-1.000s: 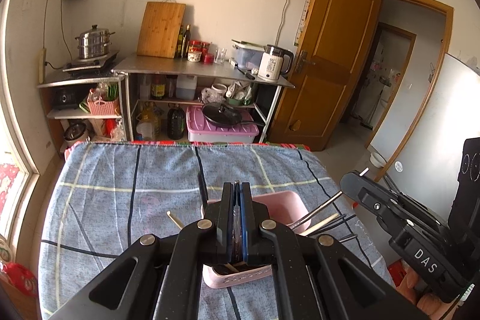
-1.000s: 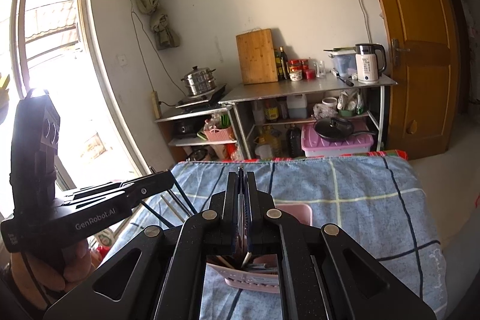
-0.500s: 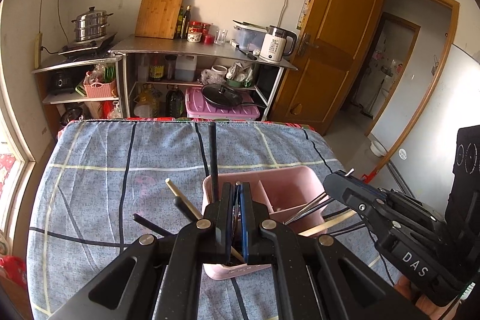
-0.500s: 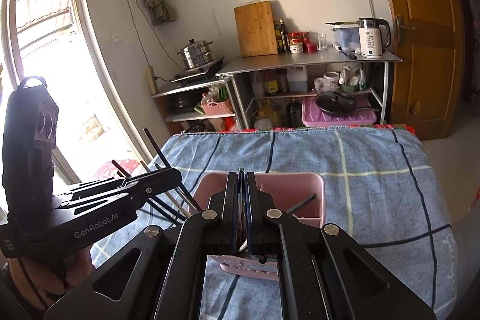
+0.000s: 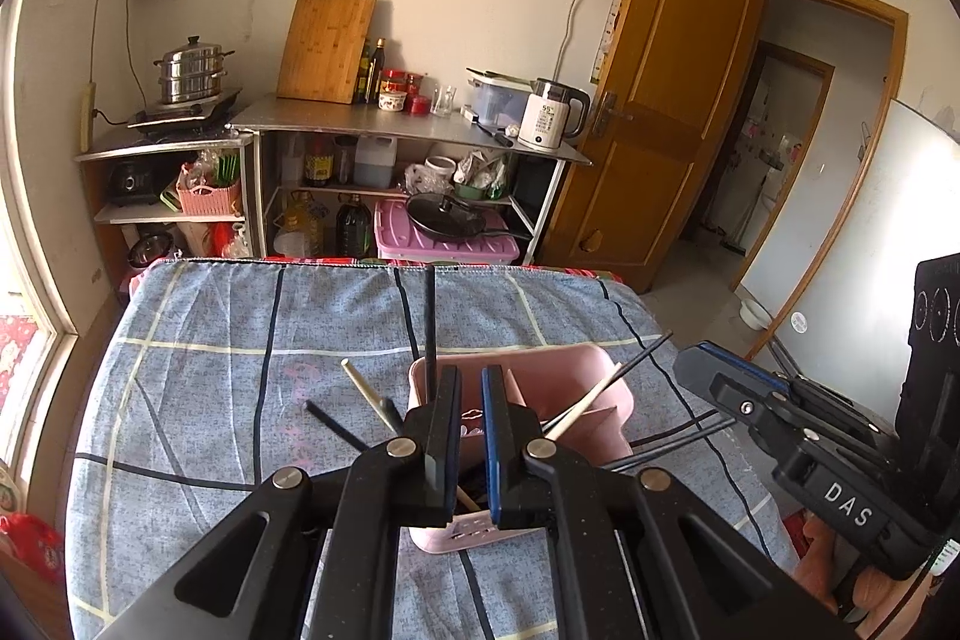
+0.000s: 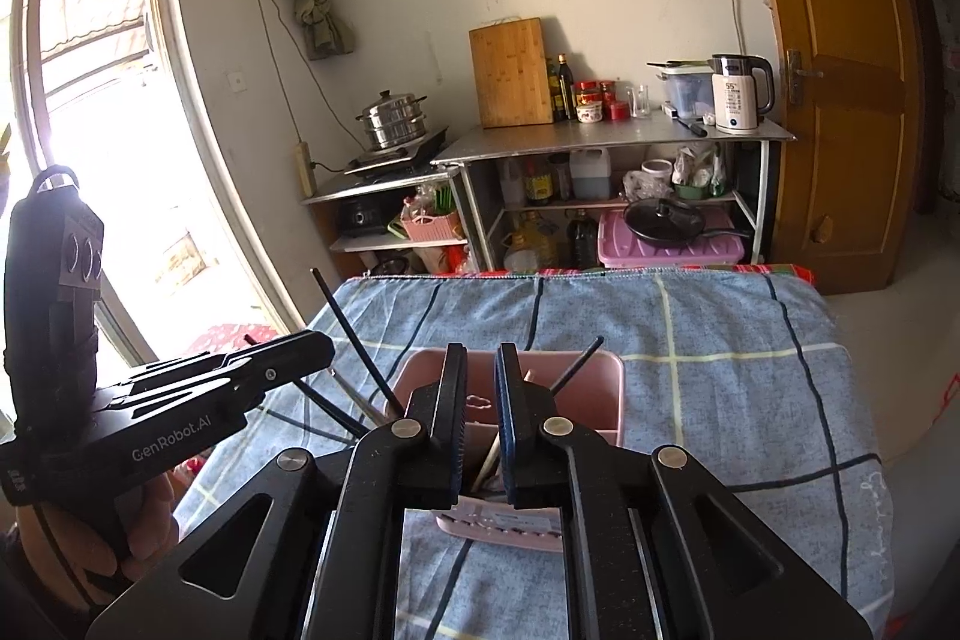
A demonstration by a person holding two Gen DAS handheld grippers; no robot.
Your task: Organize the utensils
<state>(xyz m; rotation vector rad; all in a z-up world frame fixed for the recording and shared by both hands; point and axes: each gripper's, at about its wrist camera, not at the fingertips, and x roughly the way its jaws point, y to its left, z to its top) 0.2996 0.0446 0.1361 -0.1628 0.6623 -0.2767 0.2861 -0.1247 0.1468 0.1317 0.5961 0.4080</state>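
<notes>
A pink utensil holder (image 5: 576,388) with compartments stands on the blue checked cloth (image 5: 240,340); it also shows in the right wrist view (image 6: 600,370). Several black and wooden chopsticks (image 5: 429,316) stick out of it at angles, also seen from the right (image 6: 354,334). My left gripper (image 5: 471,376) hovers just above the holder's near side, jaws slightly apart and empty. My right gripper (image 6: 480,355) hovers over the holder too, jaws slightly apart and empty. Each gripper shows in the other's view: the right (image 5: 780,412), the left (image 6: 240,376).
The table's far edge faces a metal shelf unit (image 5: 408,142) with a kettle (image 5: 549,115), cutting board (image 5: 327,46) and steamer pot (image 5: 192,70). A wooden door (image 5: 660,100) stands open at the right. A window (image 6: 108,130) is on the left.
Both grippers have opened slightly from shut and tilted down toward the holder. The chopsticks they carried now stand in the pink holder.
</notes>
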